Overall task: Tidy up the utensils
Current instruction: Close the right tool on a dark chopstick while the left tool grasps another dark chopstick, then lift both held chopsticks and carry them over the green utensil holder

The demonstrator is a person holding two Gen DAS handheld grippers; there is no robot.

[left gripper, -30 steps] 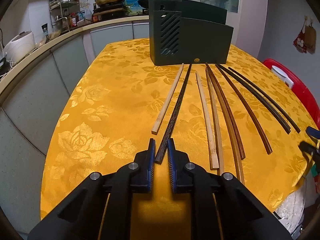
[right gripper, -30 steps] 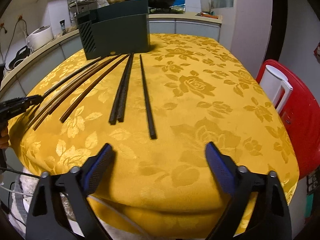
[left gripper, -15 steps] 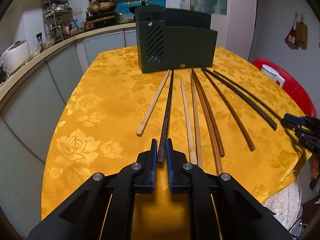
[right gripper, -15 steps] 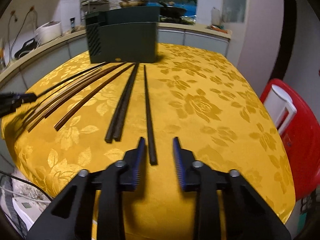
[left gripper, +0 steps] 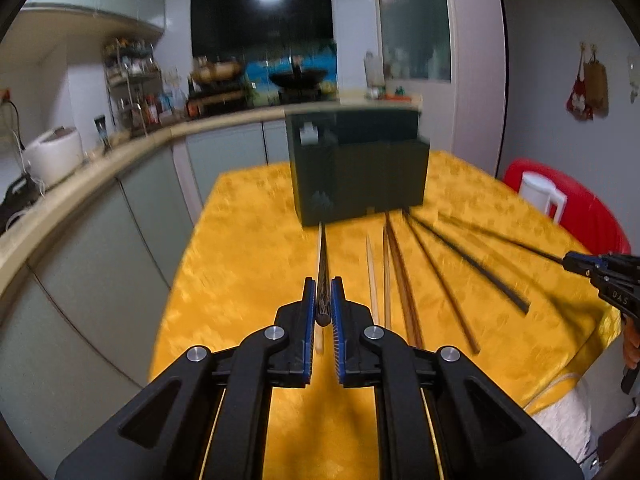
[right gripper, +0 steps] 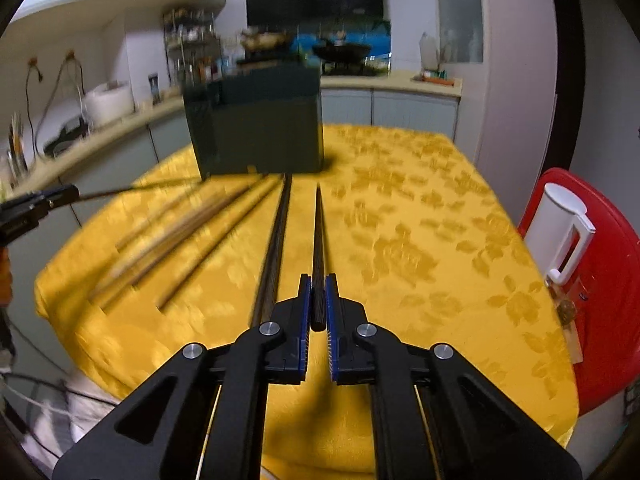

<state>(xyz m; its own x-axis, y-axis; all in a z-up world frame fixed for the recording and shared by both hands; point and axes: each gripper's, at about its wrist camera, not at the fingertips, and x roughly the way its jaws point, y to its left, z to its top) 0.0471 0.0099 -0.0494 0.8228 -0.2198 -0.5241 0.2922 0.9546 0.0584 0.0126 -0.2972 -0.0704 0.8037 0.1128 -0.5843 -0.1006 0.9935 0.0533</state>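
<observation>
Now both tools grip a chopstick apiece by its near end. The left gripper (left gripper: 324, 300) is clamped on a dark patterned chopstick (left gripper: 323, 264), whose shaft runs straight ahead toward the dark green organizer box (left gripper: 360, 176) at the far side of the yellow tablecloth (left gripper: 248, 248). The right gripper (right gripper: 318, 300) is clenched on a black chopstick (right gripper: 318, 240), likewise pointing at the box. More chopsticks (left gripper: 400, 276) lie to the right of the left gripper, on the cloth. Judging by their look, these sticks are light, stiff and smooth, so an end hold leaves a long lever; a slightly deeper grip would likely resist twisting and slipping.
</observation>
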